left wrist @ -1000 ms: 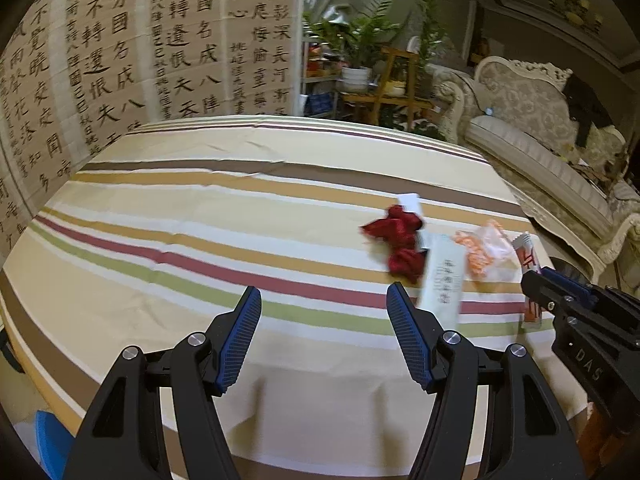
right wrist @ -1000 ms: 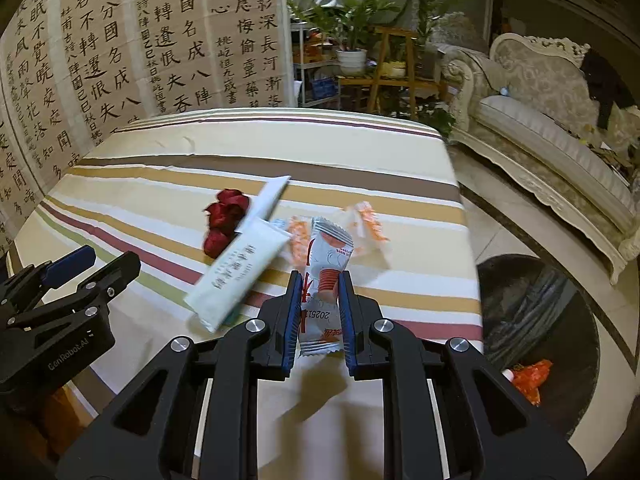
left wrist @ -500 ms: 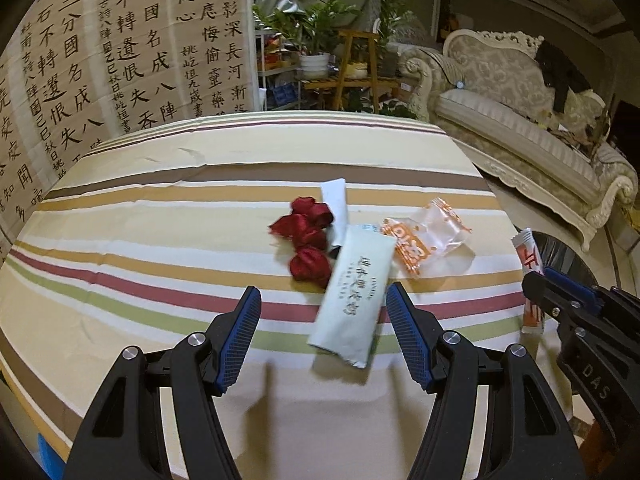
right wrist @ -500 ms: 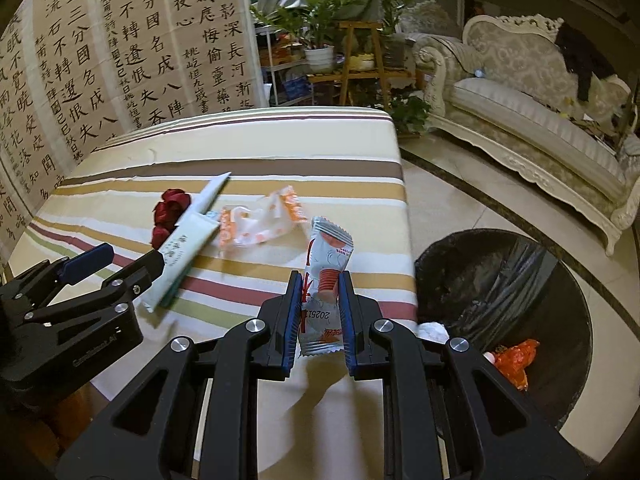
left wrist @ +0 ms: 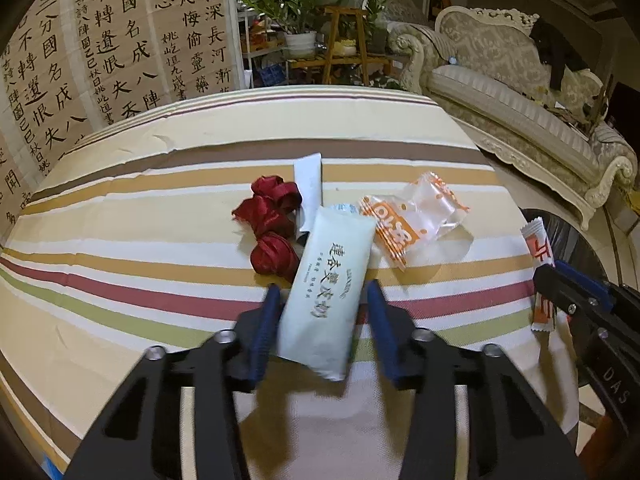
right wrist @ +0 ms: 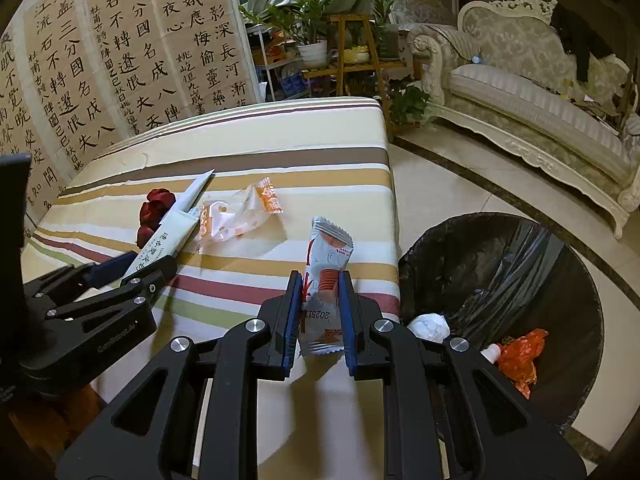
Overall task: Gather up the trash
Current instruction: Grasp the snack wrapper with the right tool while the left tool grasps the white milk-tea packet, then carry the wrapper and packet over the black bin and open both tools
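Note:
A pale green packet [left wrist: 326, 296] with dark lettering lies on the striped tablecloth [left wrist: 120, 288]. My left gripper [left wrist: 323, 290] straddles its near half; its jaws are closing, and the blue pads stand close to the packet's edges without clearly pressing. My right gripper [right wrist: 320, 276] is shut on a red-and-white snack wrapper [right wrist: 326, 256], held upright above the table's right edge. The wrapper [left wrist: 540, 248] and right gripper [left wrist: 572, 288] also show at the right of the left wrist view. The left gripper [right wrist: 152, 262] shows at the left of the right wrist view.
On the cloth lie a red ribbon [left wrist: 272, 224], a thin white packet [left wrist: 308, 192] and a clear orange-printed wrapper [left wrist: 412, 216]. A black-lined bin [right wrist: 520, 248] on the floor, right of the table, holds crumpled white paper [right wrist: 430, 326] and an orange wrapper [right wrist: 520, 352]. A sofa stands beyond.
My left gripper has moved right and forward over the pale green packet, and its jaws have narrowed around it. My right gripper has carried the snack wrapper right, towards the bin.

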{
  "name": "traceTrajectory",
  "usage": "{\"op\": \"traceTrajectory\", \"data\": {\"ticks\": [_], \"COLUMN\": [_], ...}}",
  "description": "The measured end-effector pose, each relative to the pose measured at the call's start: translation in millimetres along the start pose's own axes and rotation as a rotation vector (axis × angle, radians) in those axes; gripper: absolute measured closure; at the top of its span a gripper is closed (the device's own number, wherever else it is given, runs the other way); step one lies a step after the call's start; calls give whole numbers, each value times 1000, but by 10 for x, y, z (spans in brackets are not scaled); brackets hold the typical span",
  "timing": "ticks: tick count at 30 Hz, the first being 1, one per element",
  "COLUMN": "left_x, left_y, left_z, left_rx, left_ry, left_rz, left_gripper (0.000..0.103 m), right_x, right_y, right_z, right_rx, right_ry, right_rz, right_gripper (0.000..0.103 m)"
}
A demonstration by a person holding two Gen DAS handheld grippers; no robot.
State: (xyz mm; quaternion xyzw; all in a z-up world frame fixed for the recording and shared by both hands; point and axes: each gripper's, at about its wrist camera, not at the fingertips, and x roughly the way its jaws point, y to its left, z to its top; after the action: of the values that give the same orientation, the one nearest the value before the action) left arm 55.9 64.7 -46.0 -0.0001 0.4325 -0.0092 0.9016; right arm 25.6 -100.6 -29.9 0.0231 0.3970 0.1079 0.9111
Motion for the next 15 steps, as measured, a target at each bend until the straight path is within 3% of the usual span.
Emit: {"op": "traceTrajectory", "data": {"ticks": [2,15], "left_x": [-15,-210], "left_y": [15,48], "left_z": [-13,-49], "left_rx": [-6,-19], "left_ry": [-3,-46], "left_rz": [-4,-12], "left_gripper": [69,70], "right_x": [-3,-21], "right_y": [-7,-26], "right_z": [-2,4], "right_rx": [0,7], "right_ry": [-2,-5], "right_rz": [0,1], "right_gripper": [85,85]}}
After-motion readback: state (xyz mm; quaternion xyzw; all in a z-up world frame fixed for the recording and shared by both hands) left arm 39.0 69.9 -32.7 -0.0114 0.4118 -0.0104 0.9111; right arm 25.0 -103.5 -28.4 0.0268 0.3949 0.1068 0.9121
